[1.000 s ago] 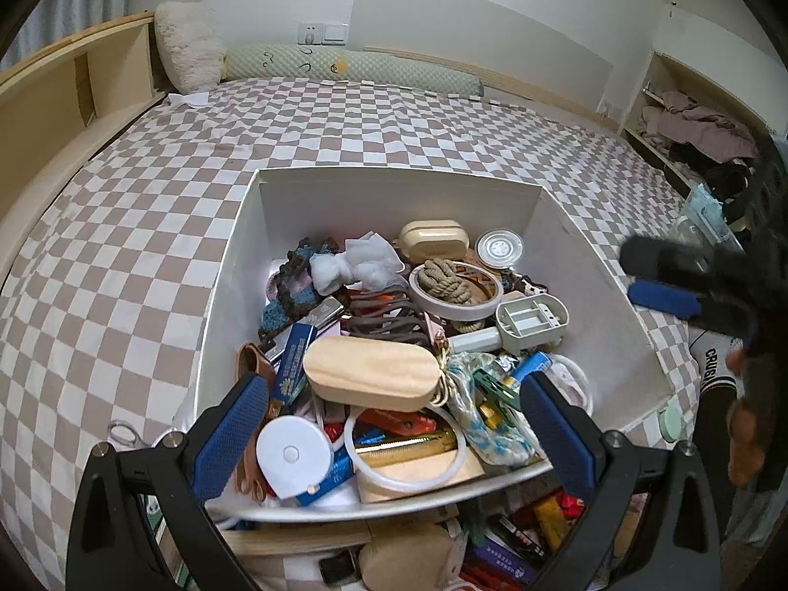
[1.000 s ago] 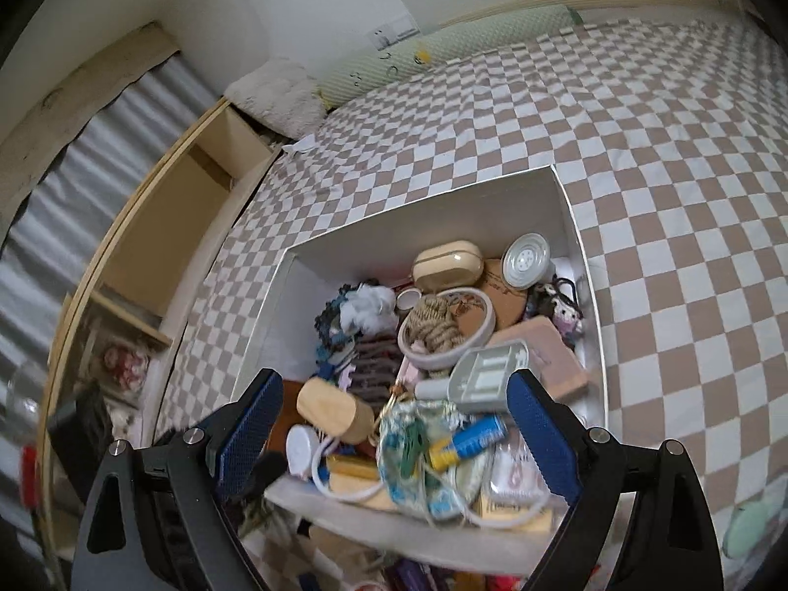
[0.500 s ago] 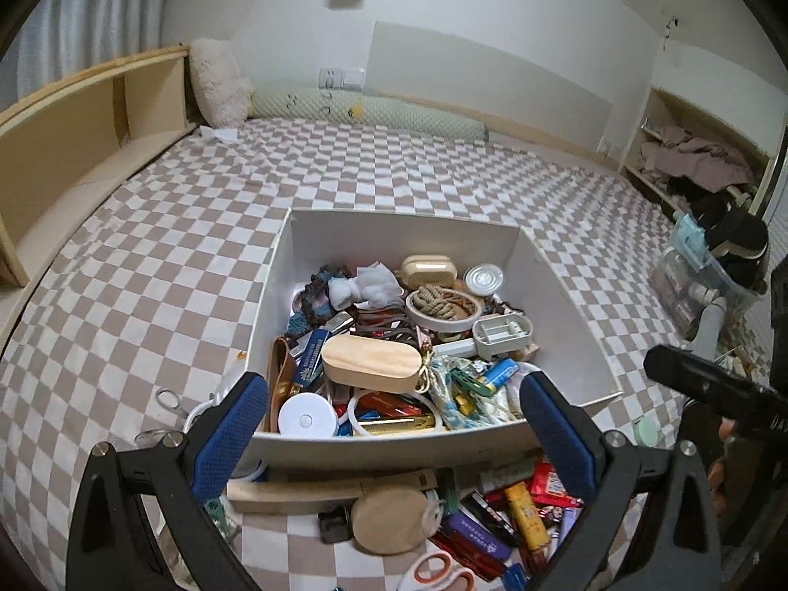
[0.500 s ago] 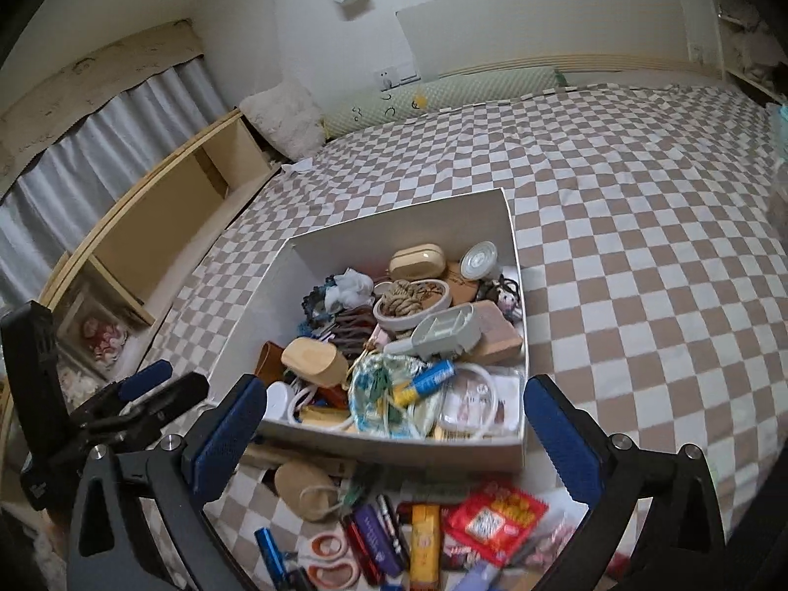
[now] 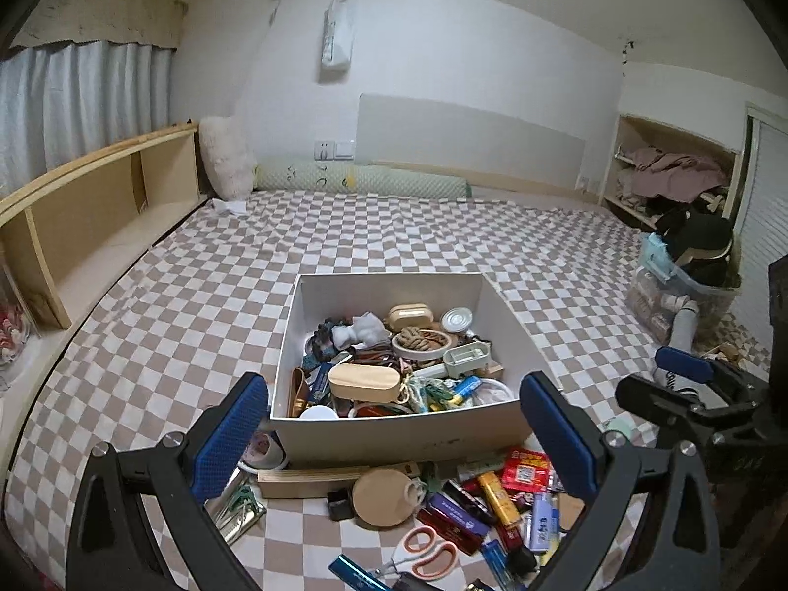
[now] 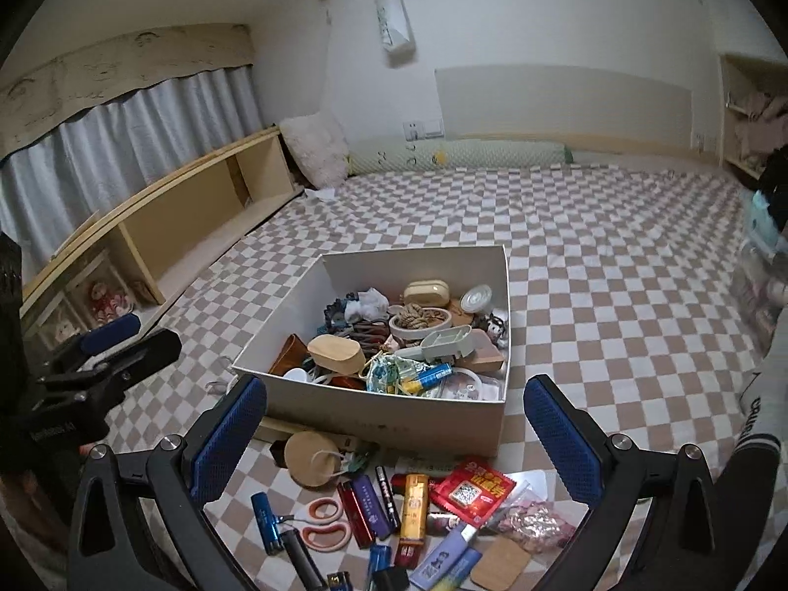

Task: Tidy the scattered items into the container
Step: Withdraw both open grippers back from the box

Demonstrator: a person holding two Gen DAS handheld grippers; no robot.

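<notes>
Two grippers hover above a checkered bed (image 5: 394, 236), both with fingers spread wide and nothing between them: left gripper (image 5: 394, 436), right gripper (image 6: 394, 436). White container (image 6: 389, 409) sits on the bed at 12 o'clock from each gripper, already crowded with small goods. Scattered items (image 6: 409, 507) lie on the bed at the container's near wall, between the right fingers; orange-handled scissors (image 6: 322, 524) at 7 o'clock, red packet (image 6: 473, 487) at 5 o'clock.
</notes>
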